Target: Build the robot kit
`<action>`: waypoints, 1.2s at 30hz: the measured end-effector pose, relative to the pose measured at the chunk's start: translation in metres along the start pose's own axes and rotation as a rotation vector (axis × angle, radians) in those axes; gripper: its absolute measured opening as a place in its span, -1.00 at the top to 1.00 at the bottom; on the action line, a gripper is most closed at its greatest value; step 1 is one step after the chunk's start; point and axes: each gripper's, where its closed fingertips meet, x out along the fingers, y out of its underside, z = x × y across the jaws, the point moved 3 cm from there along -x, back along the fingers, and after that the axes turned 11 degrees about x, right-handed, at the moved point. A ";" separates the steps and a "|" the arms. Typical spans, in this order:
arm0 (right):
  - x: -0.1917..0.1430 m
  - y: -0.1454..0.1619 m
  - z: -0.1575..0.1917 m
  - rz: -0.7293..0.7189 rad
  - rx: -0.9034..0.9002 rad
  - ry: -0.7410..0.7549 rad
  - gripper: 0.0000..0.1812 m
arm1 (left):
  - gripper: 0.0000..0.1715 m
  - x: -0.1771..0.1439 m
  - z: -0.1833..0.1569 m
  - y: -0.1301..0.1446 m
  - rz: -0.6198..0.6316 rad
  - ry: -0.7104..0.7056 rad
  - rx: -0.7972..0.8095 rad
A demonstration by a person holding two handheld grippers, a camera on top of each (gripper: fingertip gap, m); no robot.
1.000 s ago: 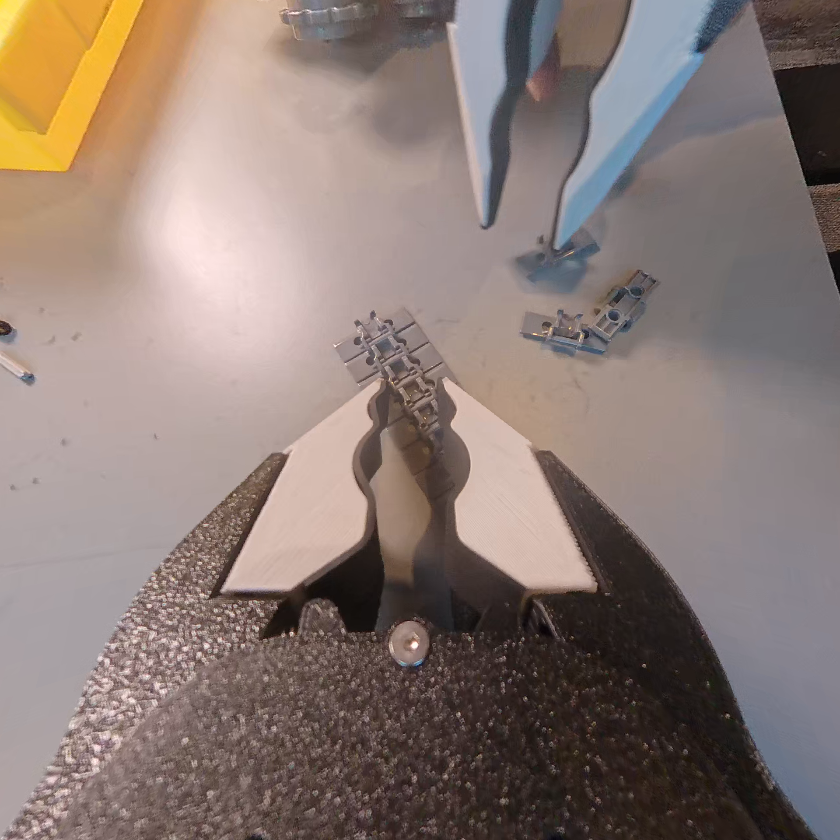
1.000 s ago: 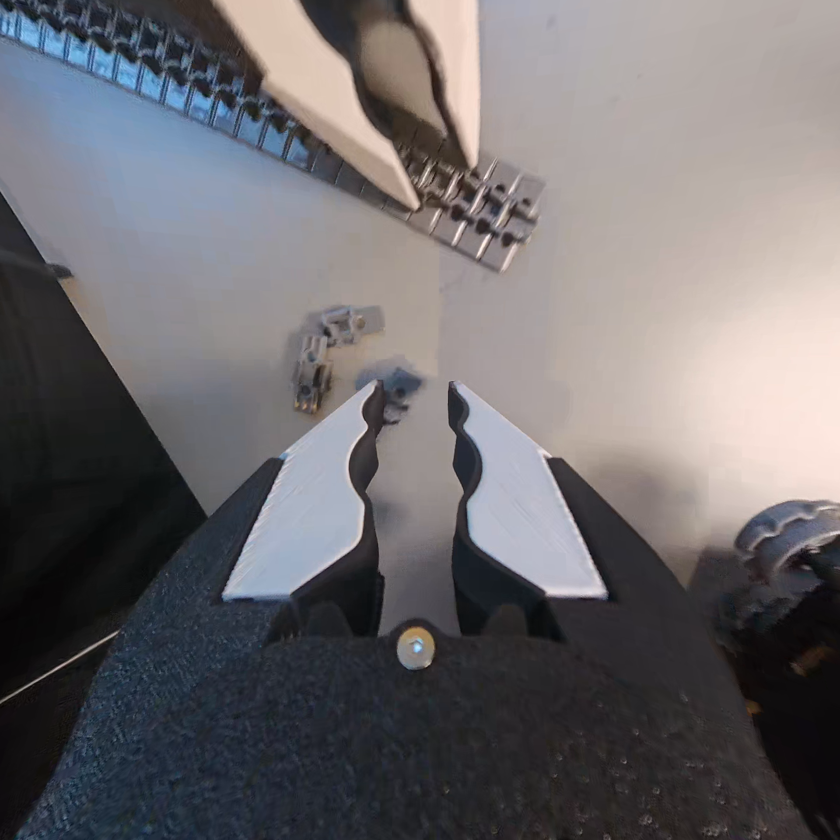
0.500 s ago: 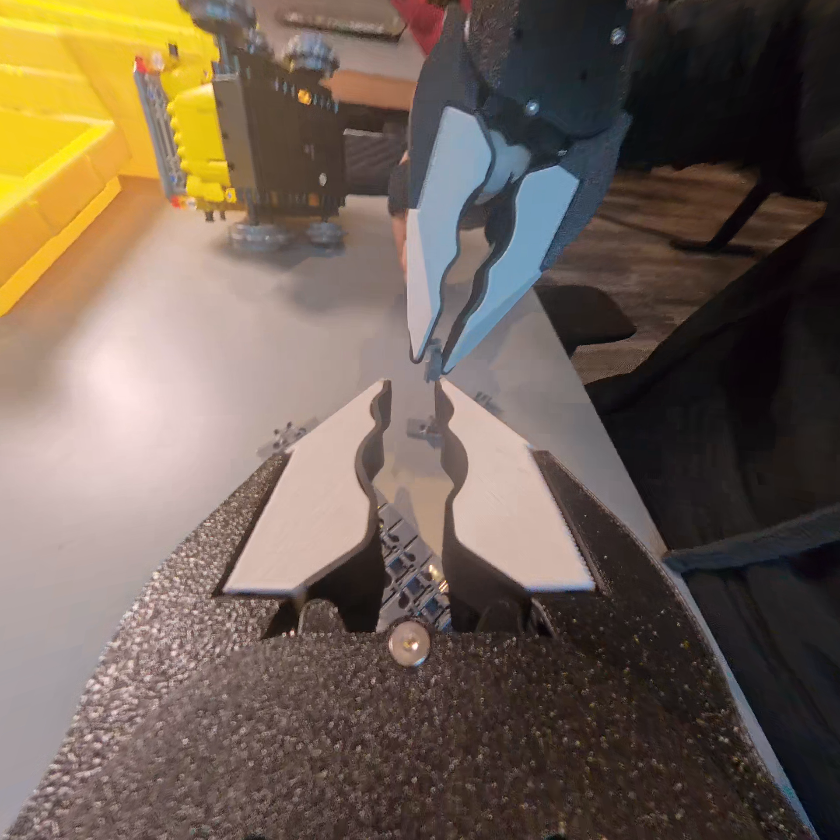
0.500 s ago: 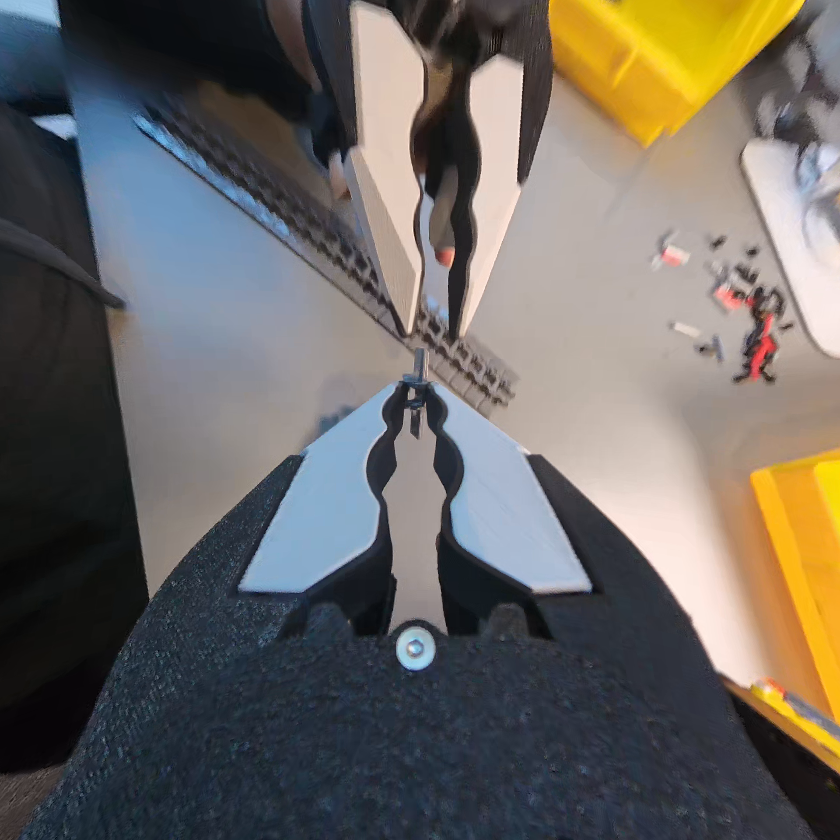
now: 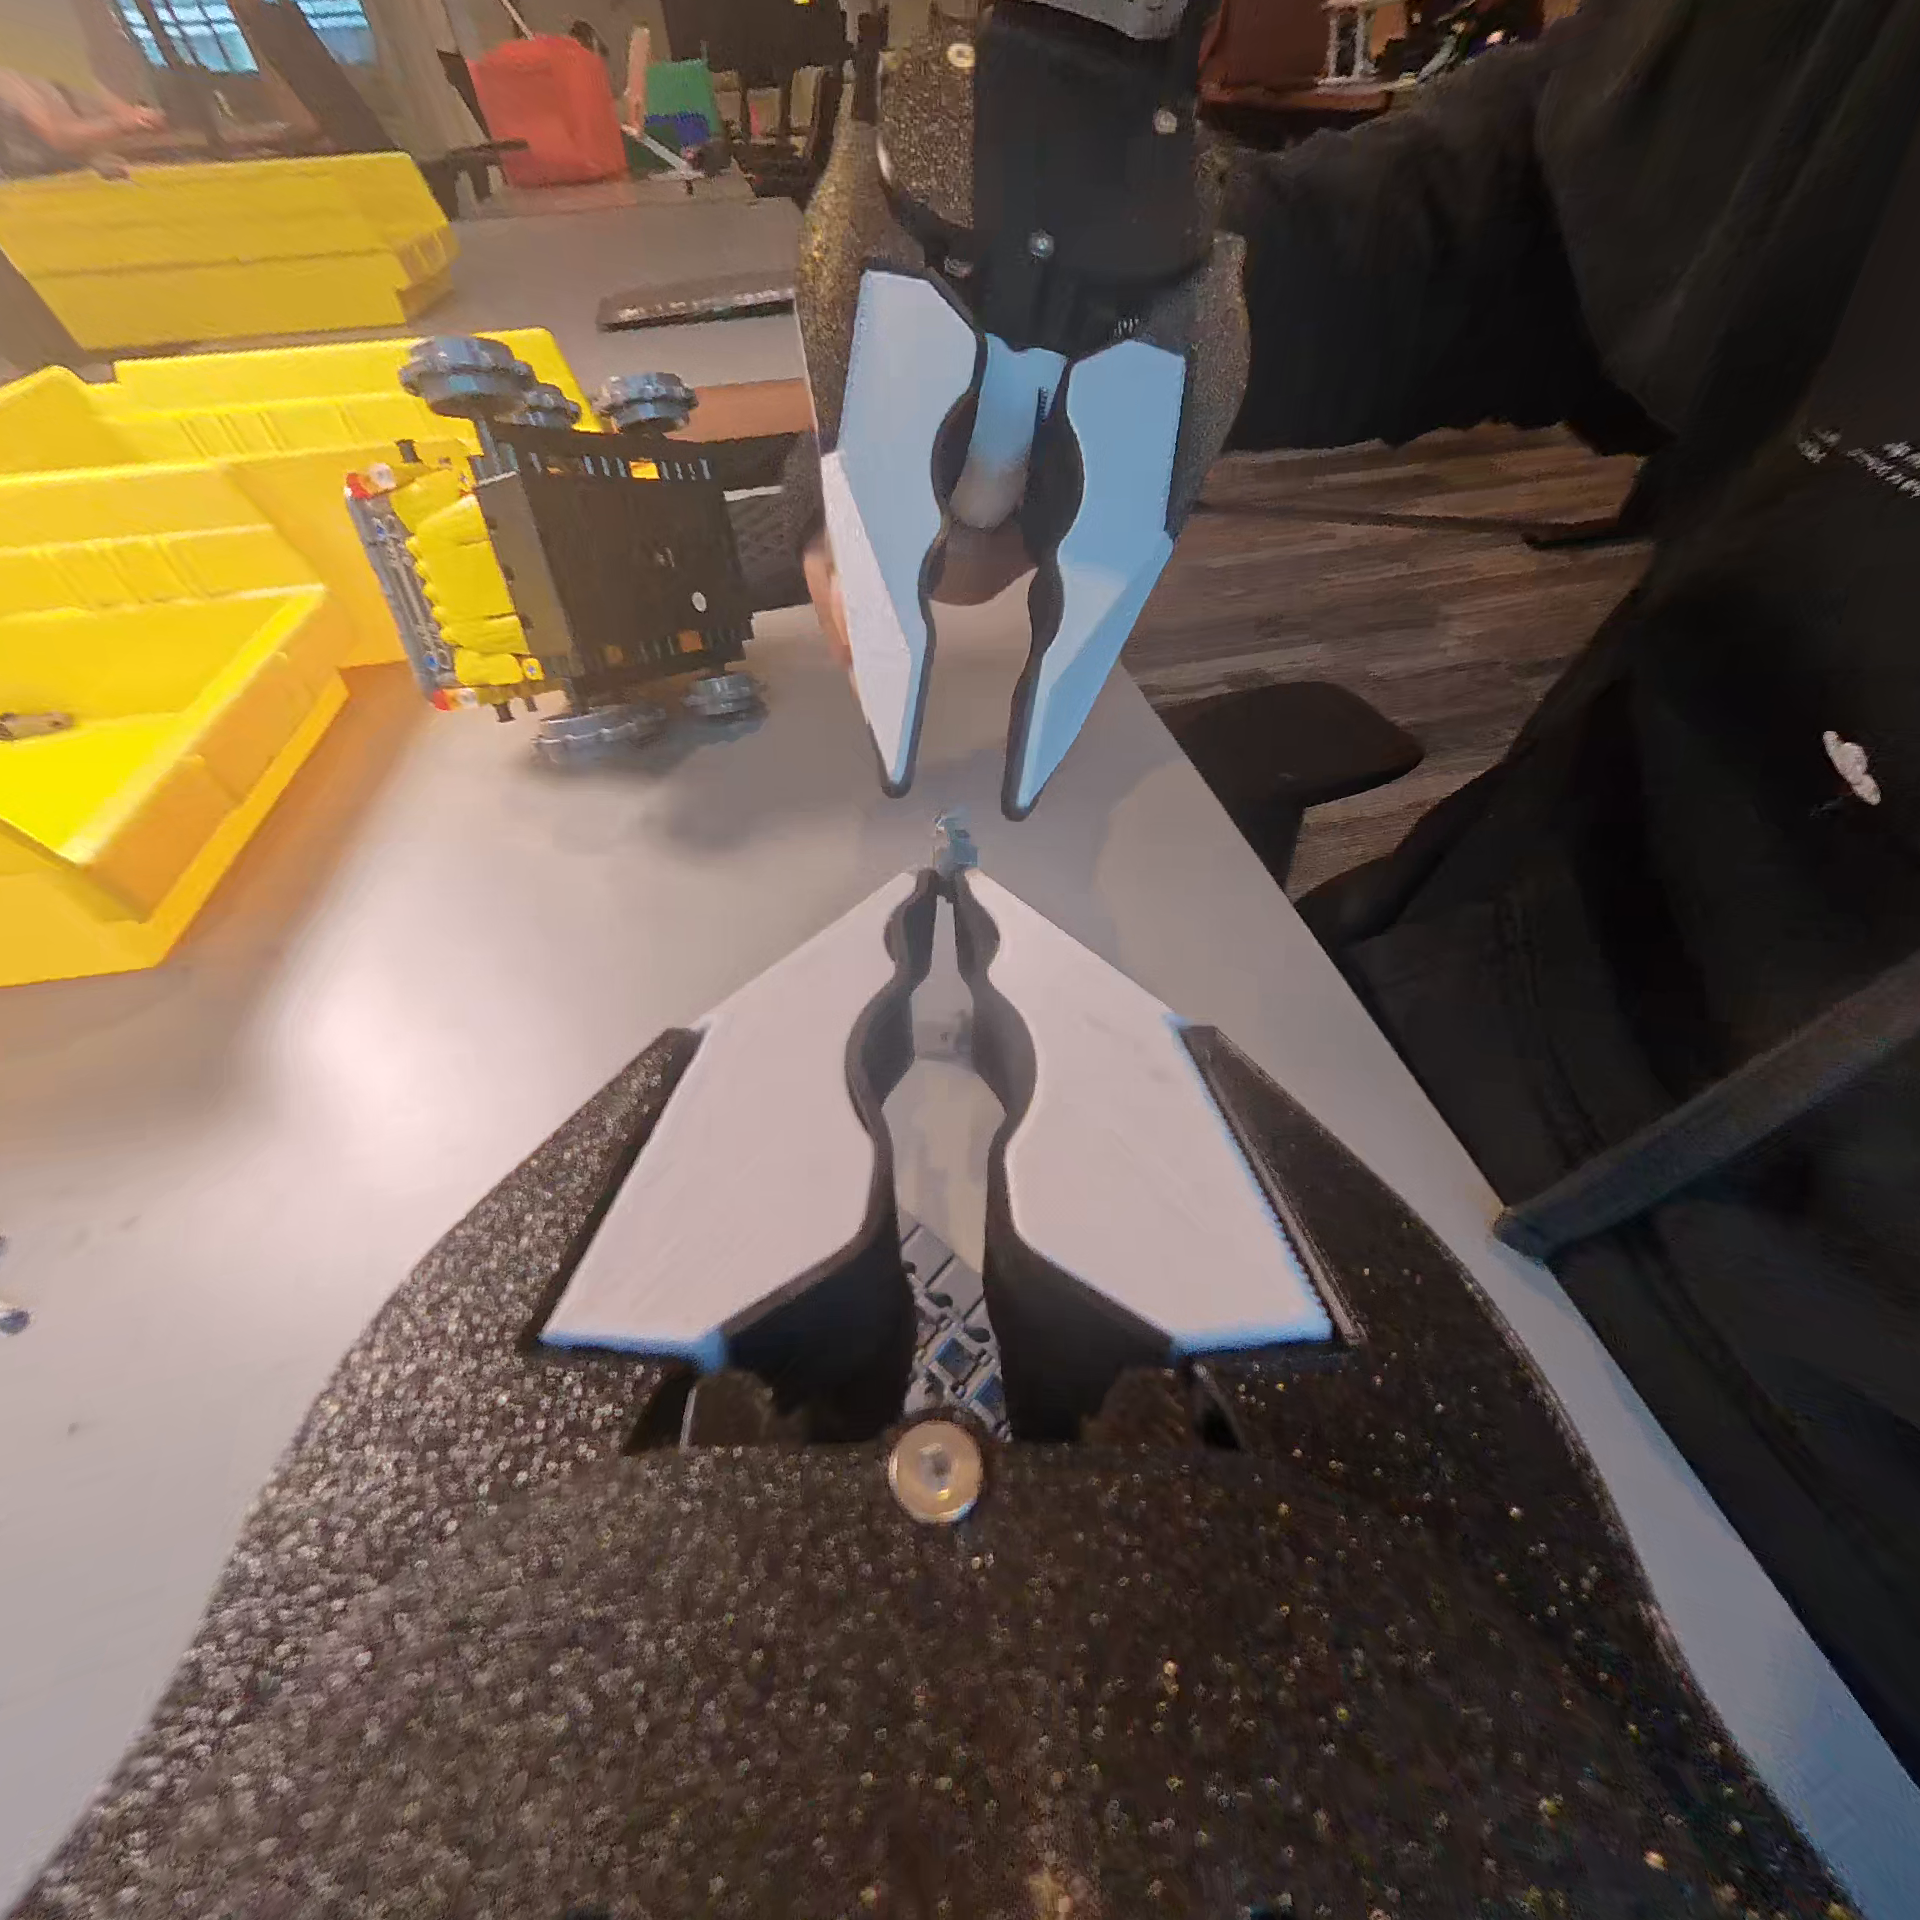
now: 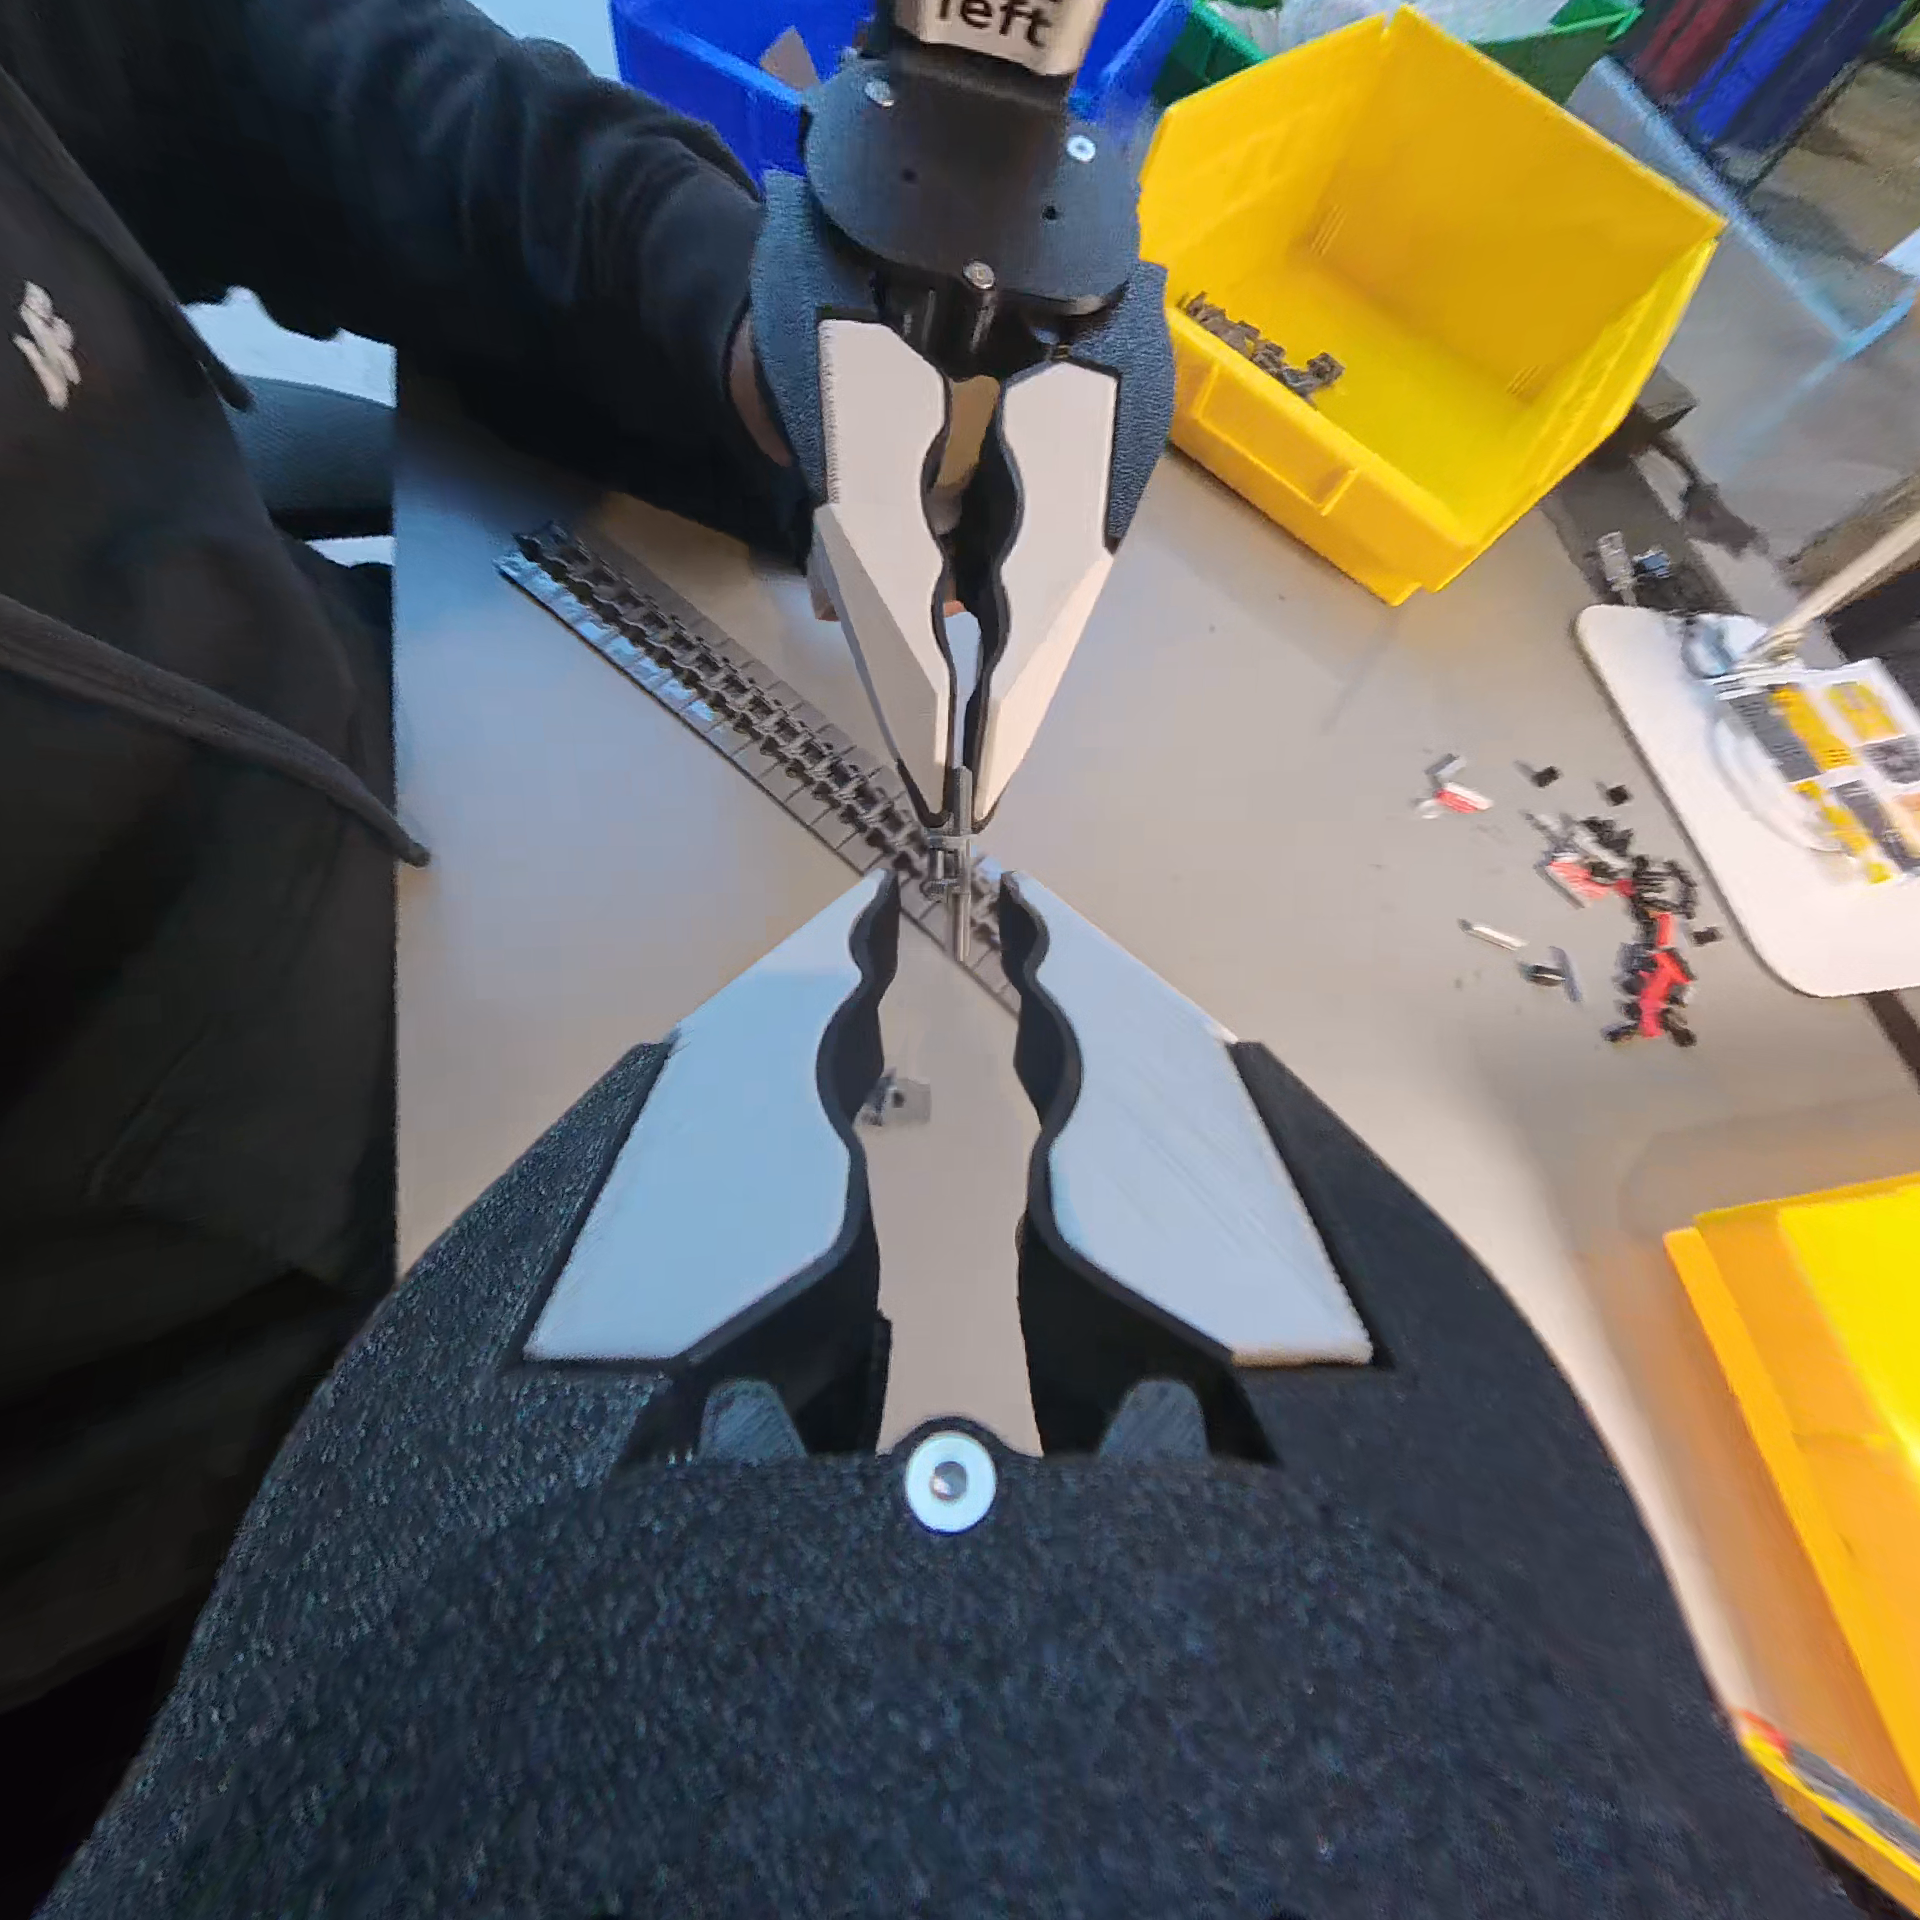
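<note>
Apparently link [image 5: 951, 844] in left gripper [image 5: 945, 883]

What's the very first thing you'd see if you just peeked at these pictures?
Two big white-fingered tongs meeting tip to tip above the grey table. The left tongs pinch a tiny grey track piece, while the right tongs are open just in front of it. Next you'd spot the bright yellow bin behind, and the long grey track strip lying on the table.

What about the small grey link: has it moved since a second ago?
Yes. The small grey link has risen off the table where it lay, now pinched in the left gripper.
</note>
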 end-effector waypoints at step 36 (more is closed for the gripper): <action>0.065 0.075 -0.087 0.324 0.936 -0.068 0.92 | 0.80 0.027 0.038 0.091 0.519 -0.192 -0.178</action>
